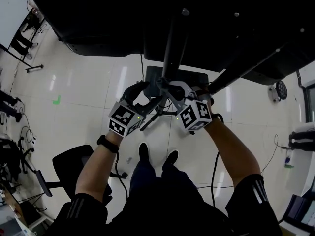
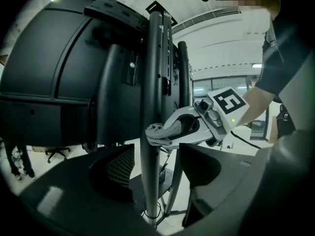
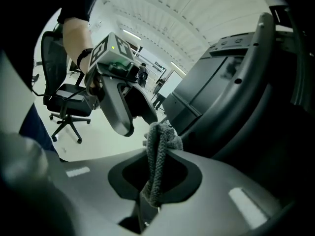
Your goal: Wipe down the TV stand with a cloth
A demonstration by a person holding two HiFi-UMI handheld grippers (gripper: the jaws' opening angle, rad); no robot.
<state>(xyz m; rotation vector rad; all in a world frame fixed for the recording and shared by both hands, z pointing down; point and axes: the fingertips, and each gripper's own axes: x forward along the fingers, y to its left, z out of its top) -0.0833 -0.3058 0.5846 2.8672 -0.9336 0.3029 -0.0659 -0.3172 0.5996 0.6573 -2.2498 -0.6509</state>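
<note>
The TV stand's black upright pole (image 2: 150, 97) rises under the big black TV (image 1: 147, 14). My right gripper (image 3: 156, 154) is shut on a grey knitted cloth (image 3: 162, 136). In the left gripper view that cloth (image 2: 158, 132) is pressed against the pole's right side by the right gripper (image 2: 172, 132). My left gripper (image 2: 155, 156) is open, one jaw on each side of the pole, with a gap showing on the right. In the head view both grippers meet at the pole, left (image 1: 155, 107) and right (image 1: 165, 90).
The stand's dark base plate (image 1: 197, 76) lies on the pale floor just beyond my feet (image 1: 157, 156). A black office chair (image 1: 74, 166) stands at my left. Cables run over the floor at right. The TV's black back (image 2: 49, 73) fills the left gripper view's left.
</note>
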